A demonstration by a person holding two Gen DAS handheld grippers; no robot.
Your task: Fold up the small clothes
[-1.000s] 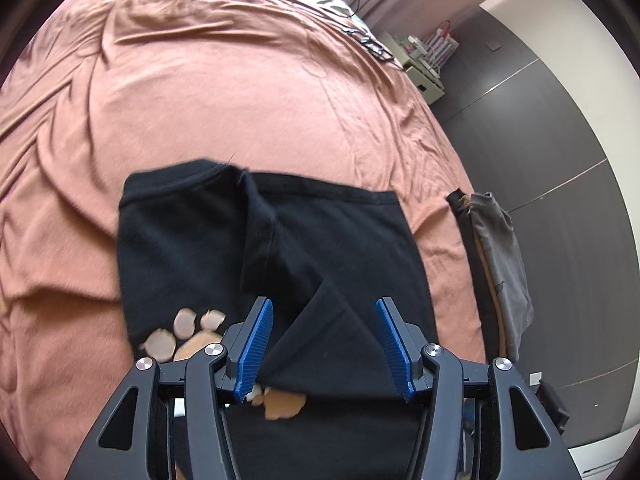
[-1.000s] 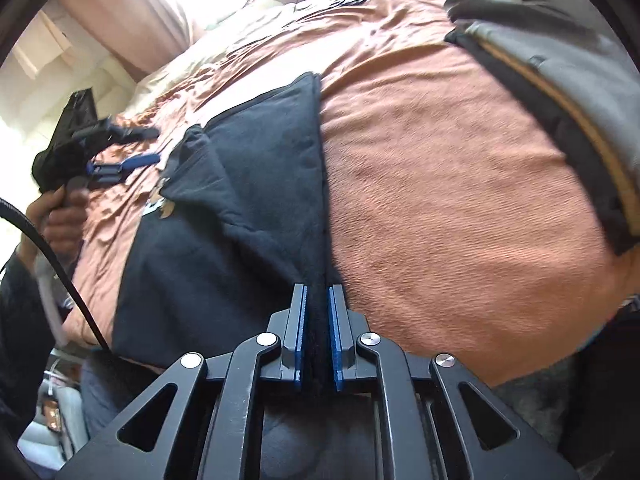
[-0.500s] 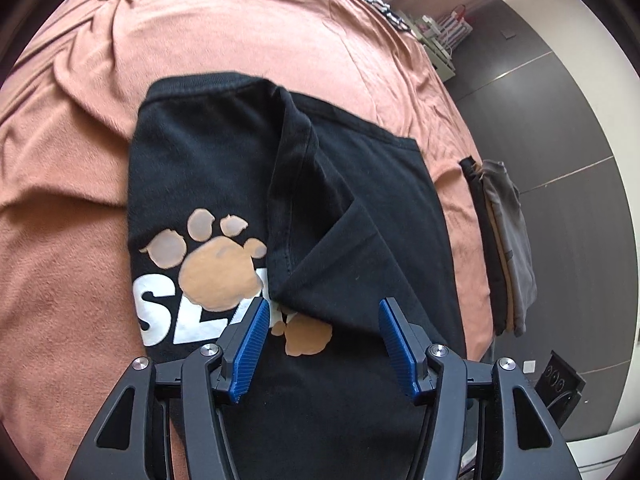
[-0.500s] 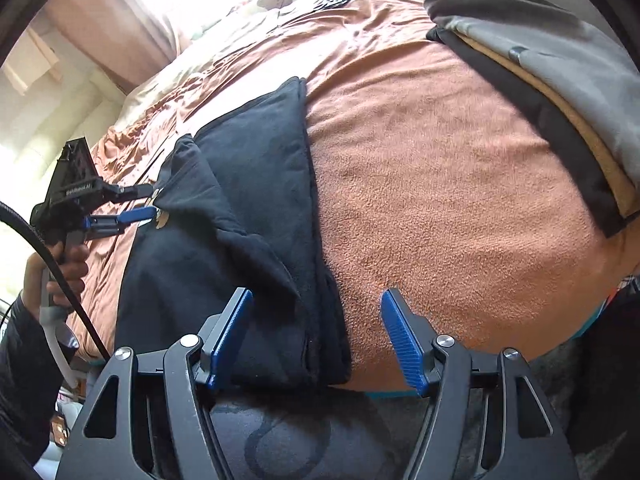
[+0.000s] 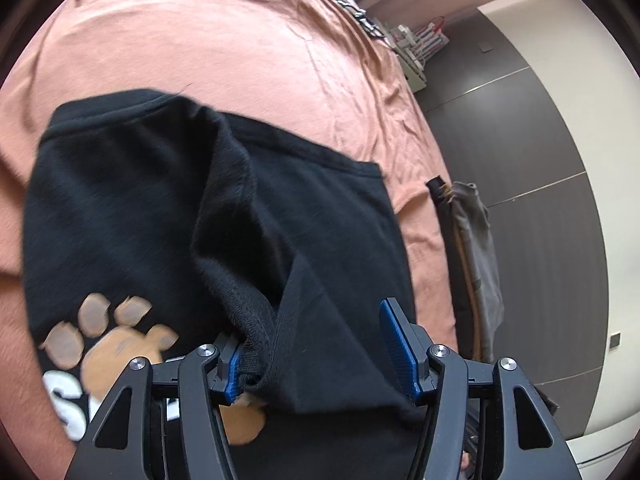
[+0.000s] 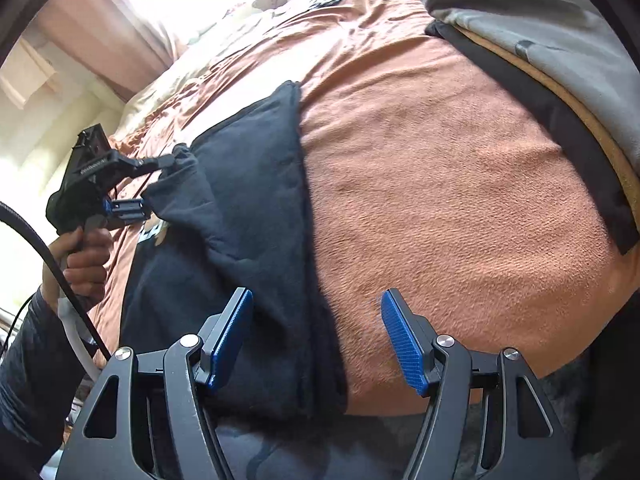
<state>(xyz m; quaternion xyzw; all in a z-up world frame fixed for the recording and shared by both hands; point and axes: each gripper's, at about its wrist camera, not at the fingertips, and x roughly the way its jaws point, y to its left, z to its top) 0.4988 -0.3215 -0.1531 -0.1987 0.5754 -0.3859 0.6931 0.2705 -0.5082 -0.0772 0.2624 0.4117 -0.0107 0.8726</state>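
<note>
Your black shirt (image 5: 132, 216) lies on the bed (image 5: 224, 40), its sleeve bunched between the spread fingers of your left gripper (image 5: 320, 354). Your right gripper (image 6: 316, 340) gapes, straddling the folded edge. Close carelessly and you could pinch both layers, dragging the fold crooked.

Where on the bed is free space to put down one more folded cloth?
The bare orange blanket between the black T-shirt and the folded pile is free. Beyond the shirt's far edge is free too. The near-left side is crowded by the left hand-held gripper.
</note>
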